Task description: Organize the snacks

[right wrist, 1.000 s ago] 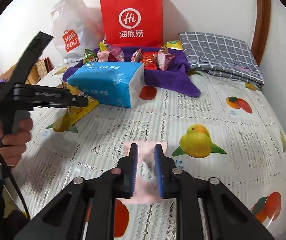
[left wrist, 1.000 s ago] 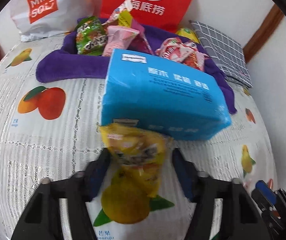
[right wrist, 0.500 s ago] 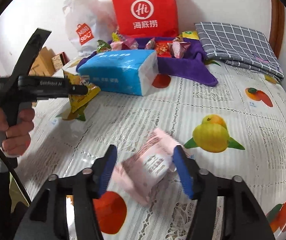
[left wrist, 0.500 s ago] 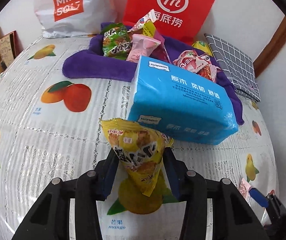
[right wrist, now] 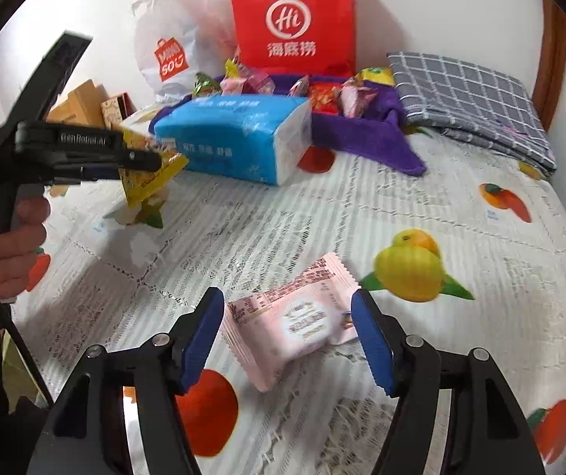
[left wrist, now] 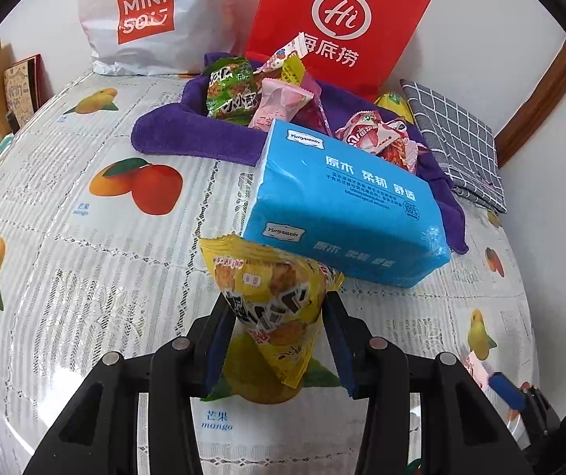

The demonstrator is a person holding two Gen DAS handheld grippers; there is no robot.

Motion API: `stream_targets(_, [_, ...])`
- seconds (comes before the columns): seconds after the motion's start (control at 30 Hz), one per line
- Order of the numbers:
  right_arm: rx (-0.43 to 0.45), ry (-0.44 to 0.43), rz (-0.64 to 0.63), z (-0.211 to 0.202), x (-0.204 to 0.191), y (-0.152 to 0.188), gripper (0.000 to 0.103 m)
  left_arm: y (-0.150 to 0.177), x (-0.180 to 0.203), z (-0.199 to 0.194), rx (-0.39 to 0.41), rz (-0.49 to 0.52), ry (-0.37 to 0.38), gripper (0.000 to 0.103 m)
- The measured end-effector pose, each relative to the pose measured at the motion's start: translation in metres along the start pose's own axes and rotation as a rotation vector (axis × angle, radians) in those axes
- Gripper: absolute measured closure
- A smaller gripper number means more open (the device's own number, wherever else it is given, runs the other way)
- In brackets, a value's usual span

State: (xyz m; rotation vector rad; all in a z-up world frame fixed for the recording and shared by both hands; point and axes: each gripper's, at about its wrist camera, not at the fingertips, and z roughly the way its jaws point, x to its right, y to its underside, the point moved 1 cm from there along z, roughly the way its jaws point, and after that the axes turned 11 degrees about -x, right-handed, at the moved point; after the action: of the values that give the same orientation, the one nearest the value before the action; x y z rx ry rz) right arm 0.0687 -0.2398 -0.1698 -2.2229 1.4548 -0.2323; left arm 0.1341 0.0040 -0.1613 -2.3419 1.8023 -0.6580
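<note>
Fruit-printed tablecloth (right wrist: 283, 213) carries a blue tissue pack (left wrist: 342, 206) before a purple towel (left wrist: 188, 134) heaped with snacks, while the left gripper (left wrist: 279, 316) pinches a yellow snack bag (left wrist: 275, 297) and the right gripper (right wrist: 288, 332), spread wide, flanks a pink snack packet (right wrist: 294, 316) lying on the cloth.

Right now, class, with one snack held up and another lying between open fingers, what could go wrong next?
1. The left gripper pinches the yellow snack bag close to the blue tissue pack; moving it forward could bump the pack.
2. The right gripper is open around the pink packet, which lies slanted on the tablecloth; closing might catch only a corner and let it slip.
</note>
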Motion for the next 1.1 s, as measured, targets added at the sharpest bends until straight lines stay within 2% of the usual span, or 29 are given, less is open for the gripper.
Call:
stream_targets(0.17, [-0.048, -0.06, 0.118, -0.007, 0.011, 0.006, 0.037, 0.003, -0.003, -0.003, -0.004, 0.007, 0.021, 0.06])
stream_targets(0.37, [-0.07, -0.105, 0.196, 0.015, 0.002, 0.006, 0.037, 0.001, -0.007, -0.011, -0.009, 0.038, 0.032, 0.06])
stream_targets(0.5, [-0.042, -0.047, 0.219, 0.023, -0.004, -0.003, 0.037, 0.001, -0.009, -0.023, 0.003, 0.073, 0.04, 0.06])
stream_targets(0.57, [-0.041, 0.02, 0.21, 0.026, -0.008, -0.005, 0.047, 0.0, -0.011, -0.028, 0.01, 0.088, 0.048, 0.06])
stream_targets(0.6, [-0.052, 0.097, 0.184, 0.028, -0.014, -0.006, 0.061, 0.0, -0.012, -0.031, 0.013, 0.097, 0.052, 0.06])
stream_targets(0.67, [-0.054, 0.147, 0.144, 0.028, -0.019, -0.006, 0.063, -0.001, -0.013, -0.037, 0.02, 0.119, 0.058, 0.06])
stream_targets(0.77, [-0.052, 0.134, 0.15, 0.023, -0.02, -0.008, 0.069, -0.004, -0.013, -0.047, 0.036, 0.153, 0.064, 0.06])
stream_targets(0.93, [0.03, 0.154, 0.157, -0.007, -0.027, -0.03, 0.069, -0.014, -0.013, -0.067, 0.078, 0.175, 0.105, 0.06])
stream_targets(1.1, [0.084, 0.12, 0.156, -0.029, -0.033, -0.054, 0.069, -0.025, -0.008, -0.087, 0.13, 0.206, 0.109, 0.06])
